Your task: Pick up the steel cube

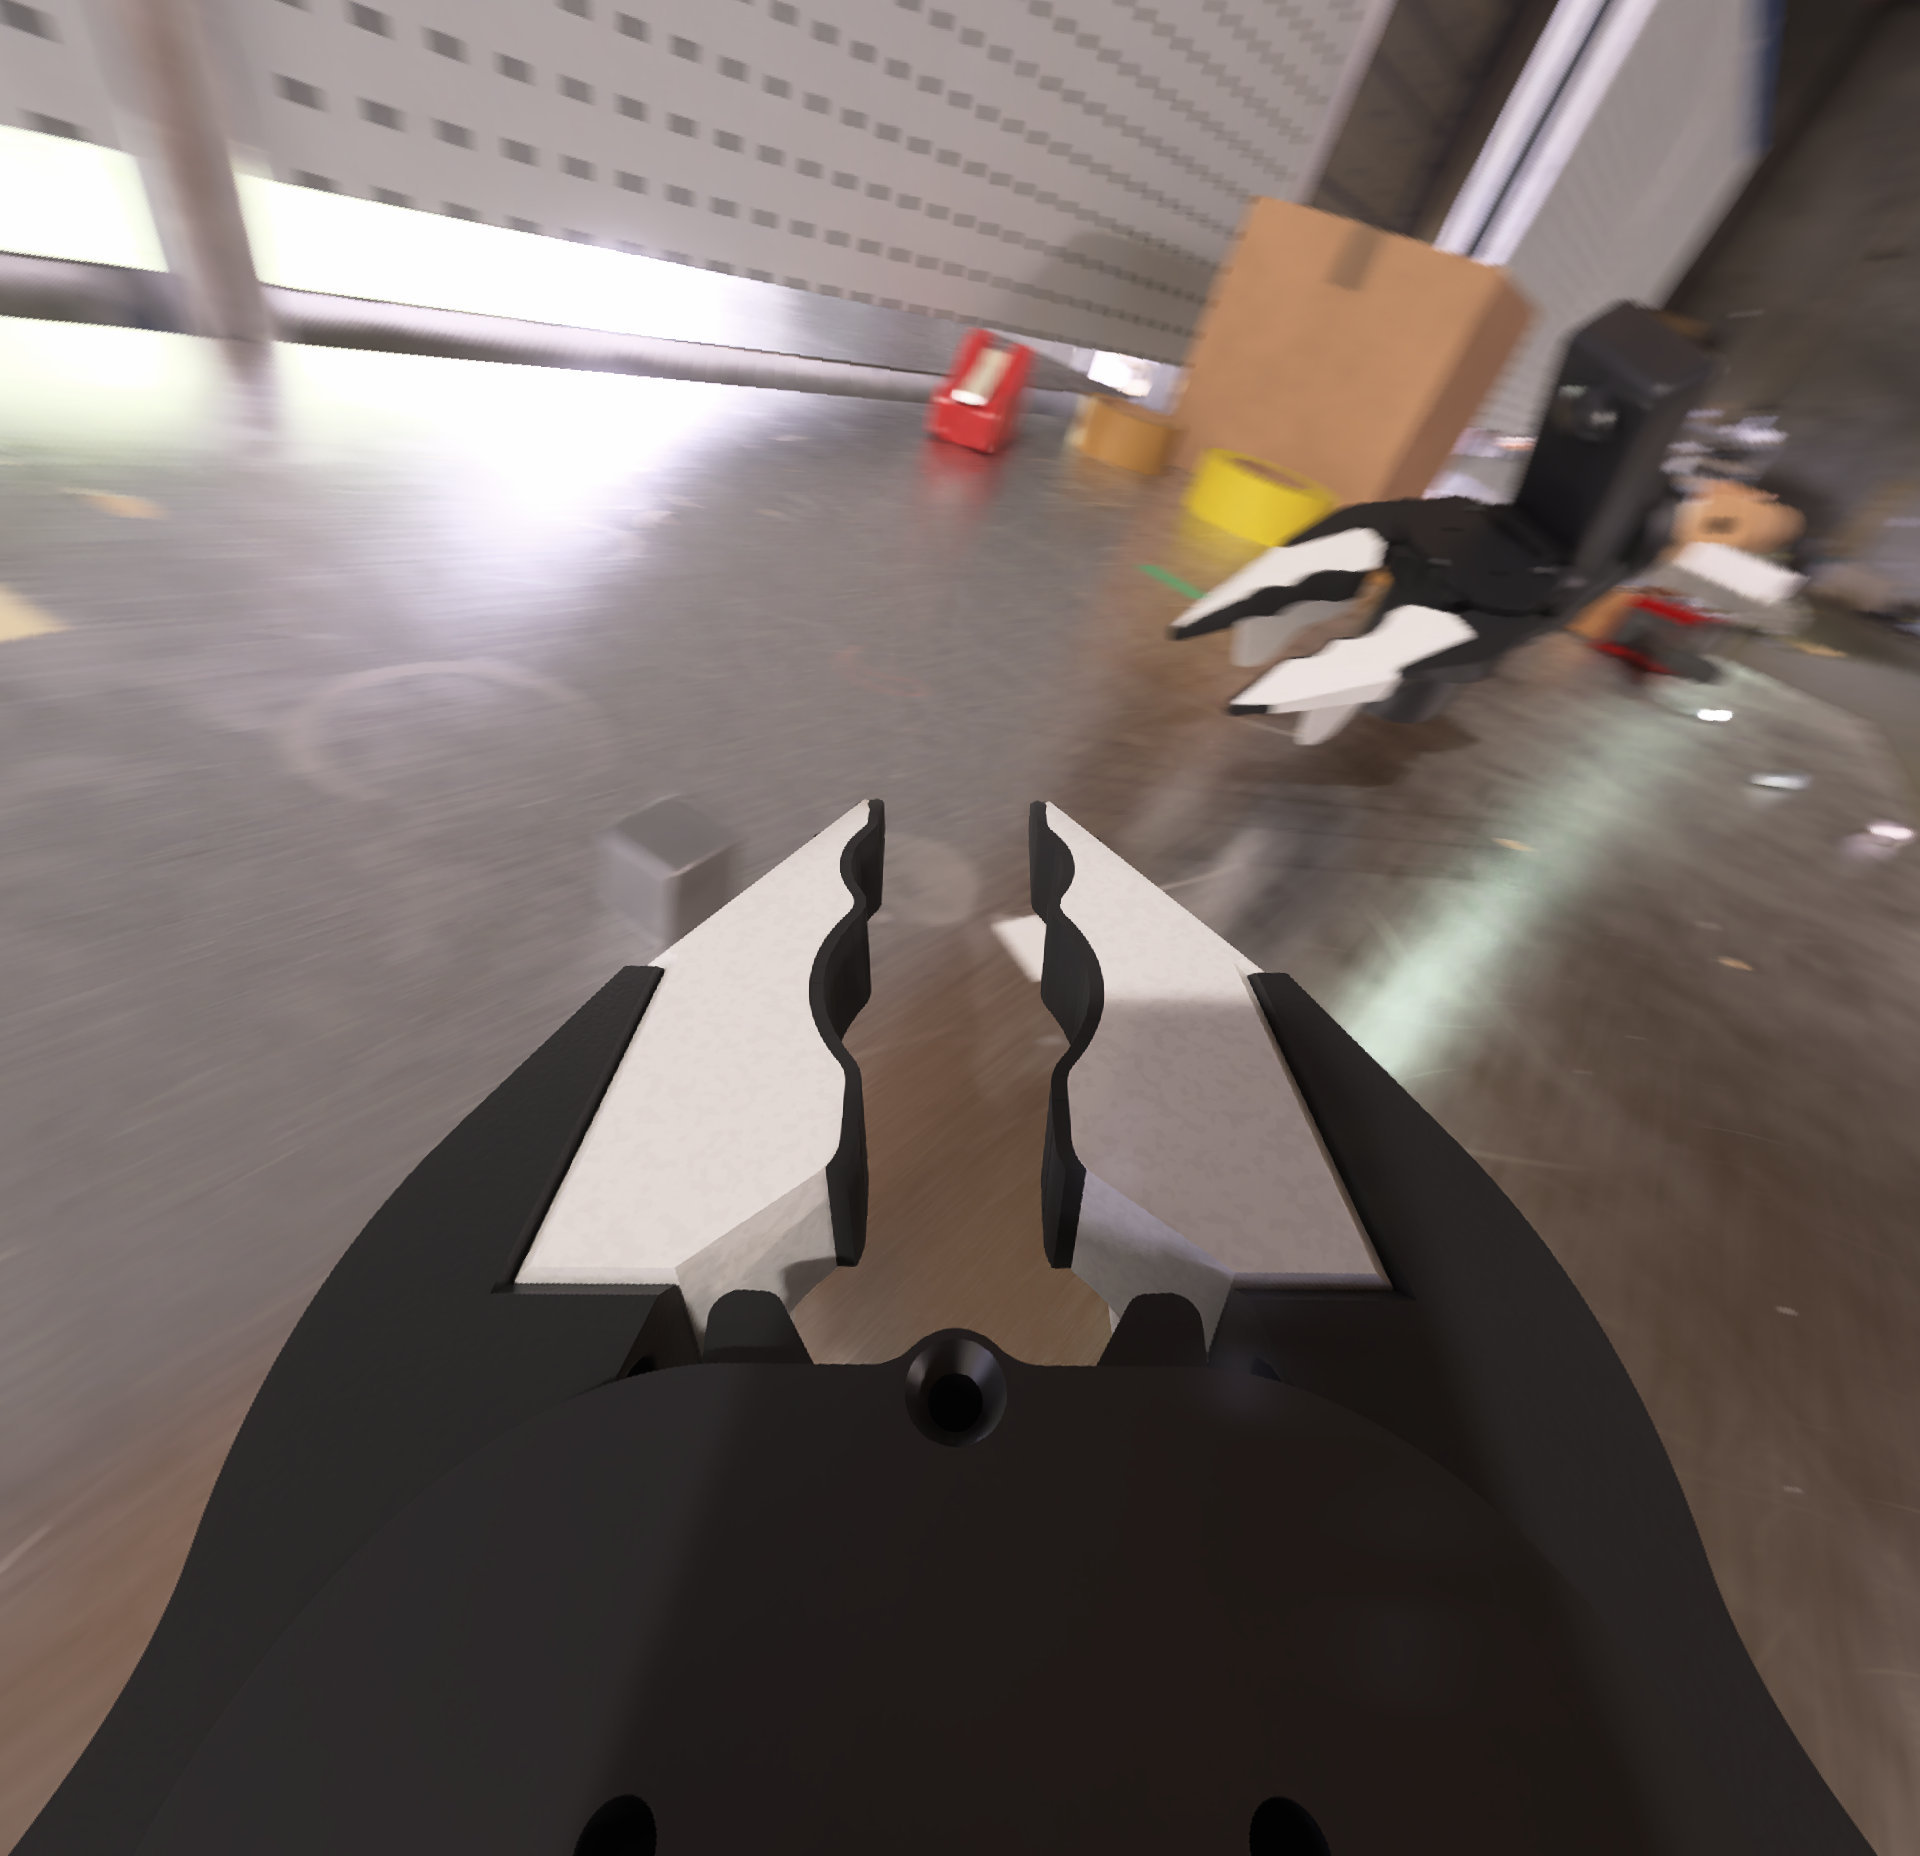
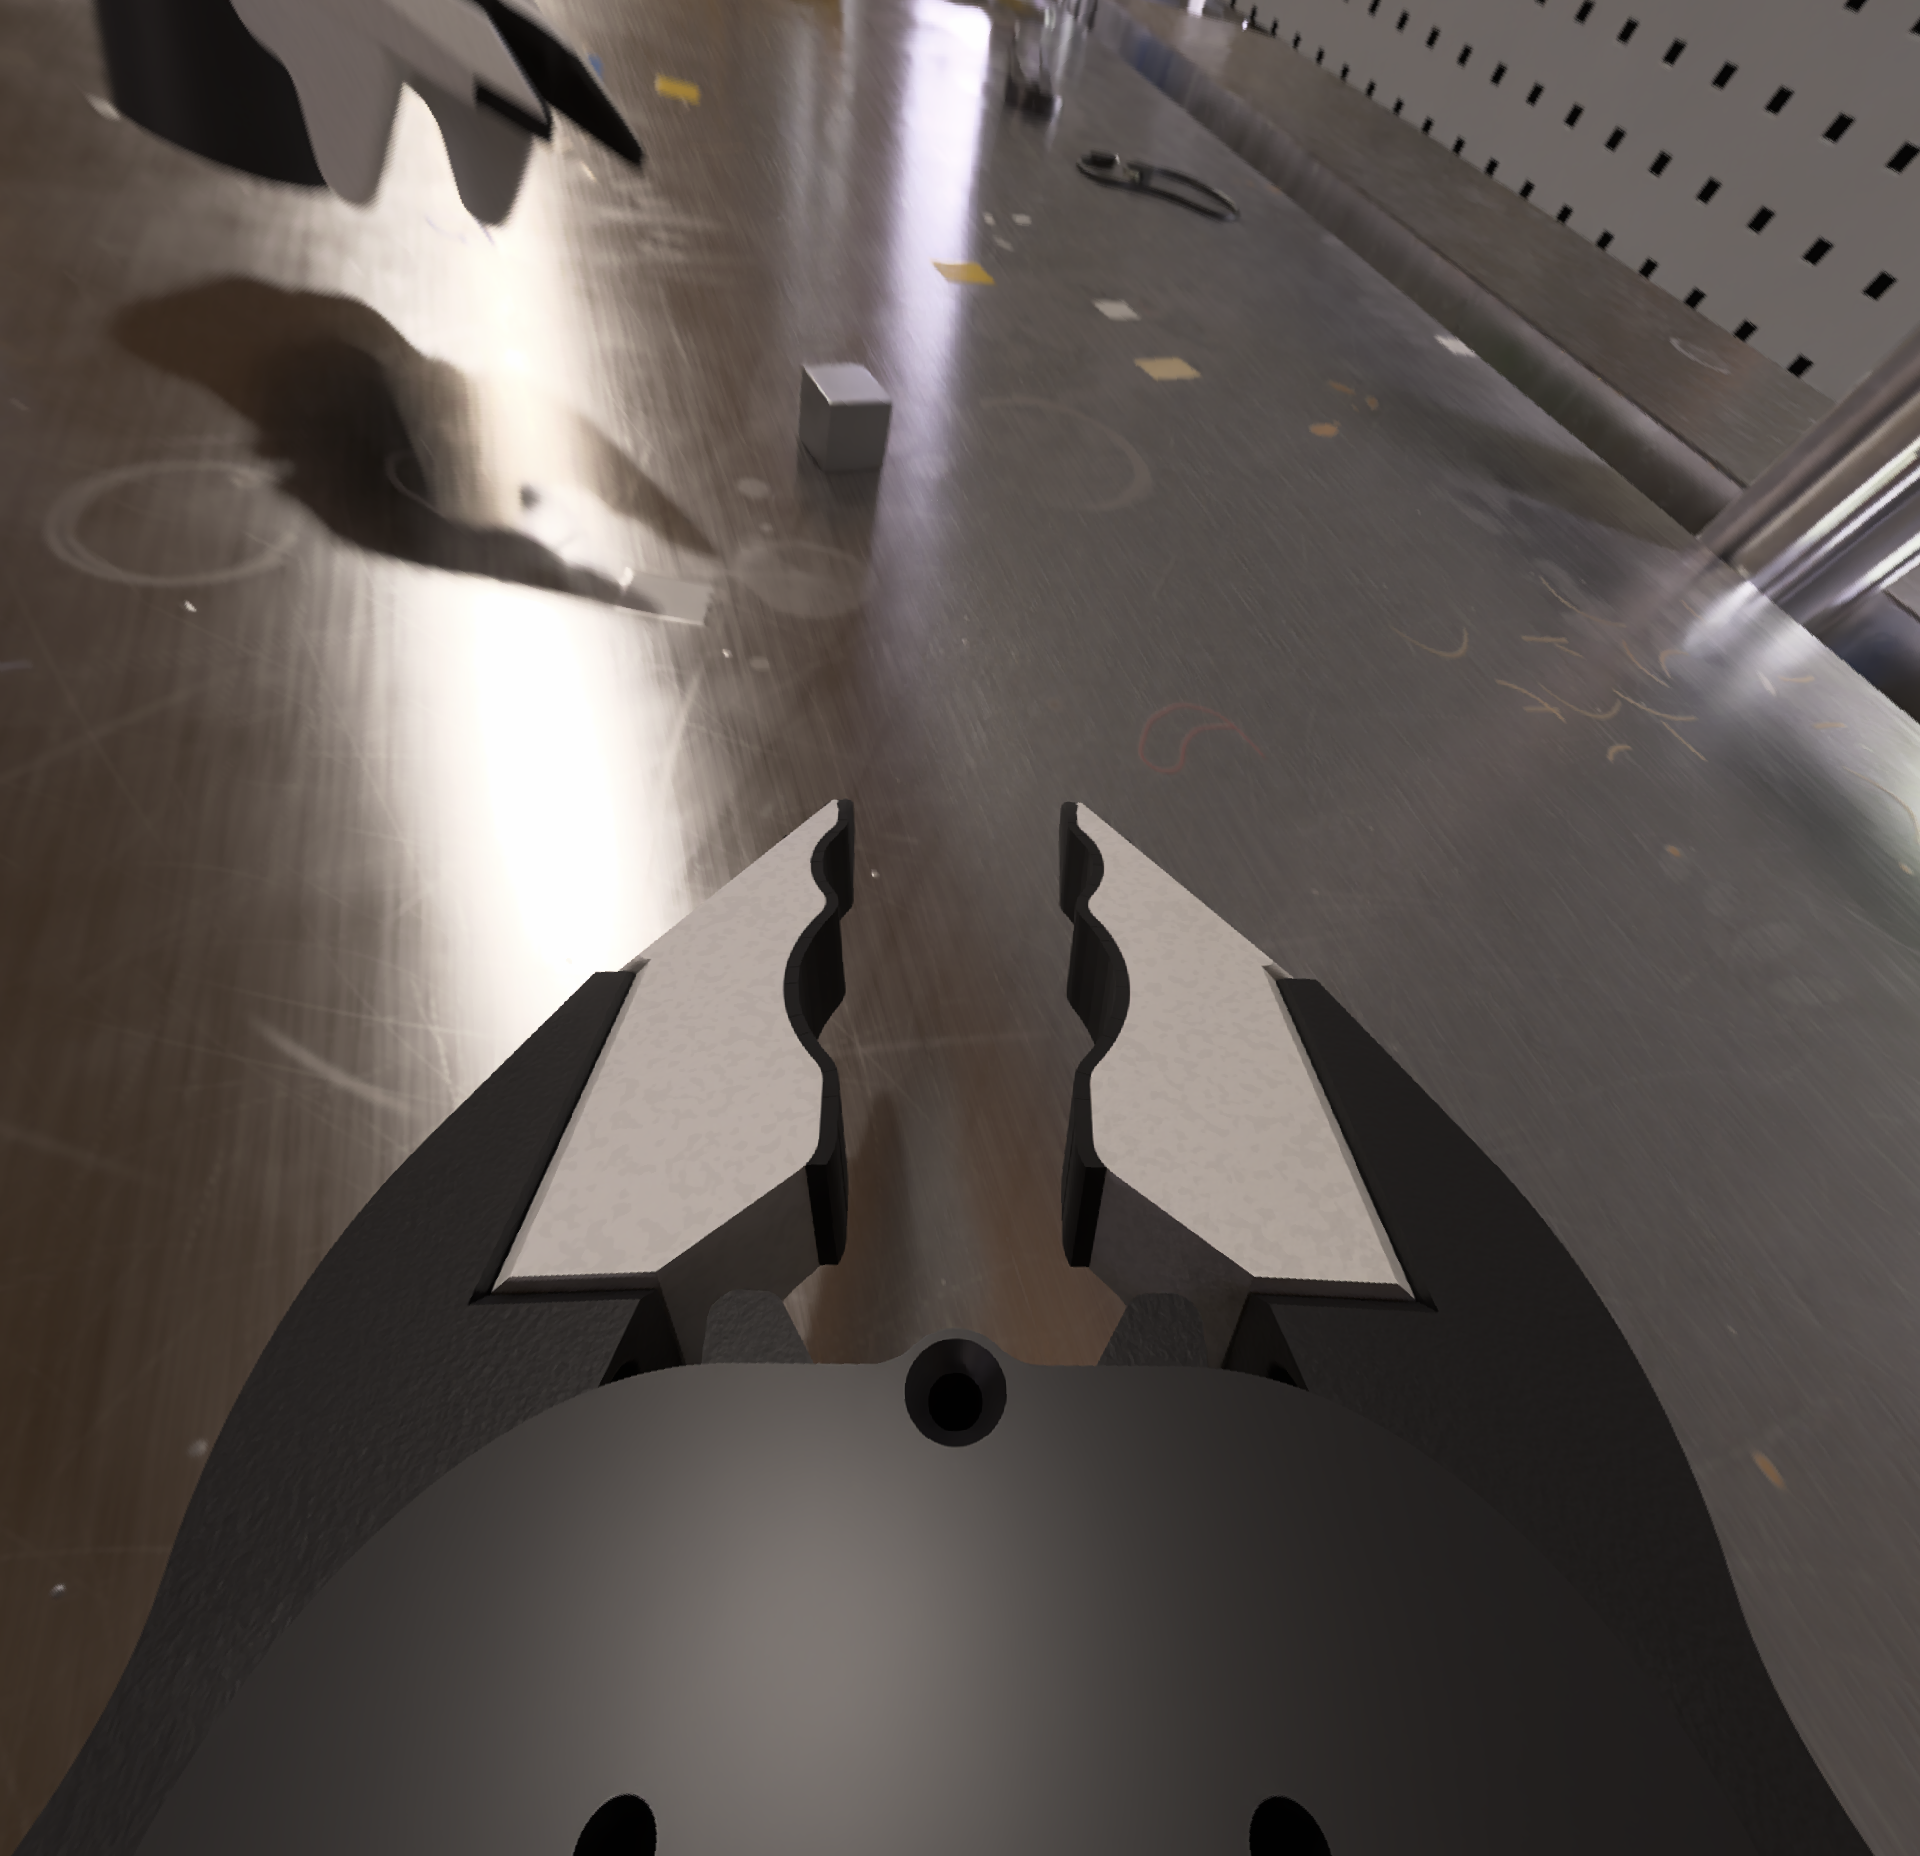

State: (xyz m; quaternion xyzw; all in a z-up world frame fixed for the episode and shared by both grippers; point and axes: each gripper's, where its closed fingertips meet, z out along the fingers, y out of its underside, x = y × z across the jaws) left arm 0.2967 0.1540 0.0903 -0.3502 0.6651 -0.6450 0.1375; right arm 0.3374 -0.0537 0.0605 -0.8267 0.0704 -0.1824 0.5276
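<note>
Steel cube [image 1: 670,871] rests just left of the parted left claw [image 1: 956,819].

Worktop [image 2: 1351,767]: brushed metal, scratched, ring-marked, streaked with bright glare. Pegboard wall [image 1: 831,92]: white, perforated, along the worktop's far edge. Metal rail [image 1: 623,346] at its foot. Polished metal posts [image 2: 1829,497].

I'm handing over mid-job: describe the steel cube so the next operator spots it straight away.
Start from the white pegboard wall along the scratched metal bench. Out on the open benchtop, well clear of that wall, stands the steel cube, just ahead and left of the left tongs and farther in front of the right tongs. It is the only small, plain grey block there; the tape rolls and red dispenser are coloured.
</note>
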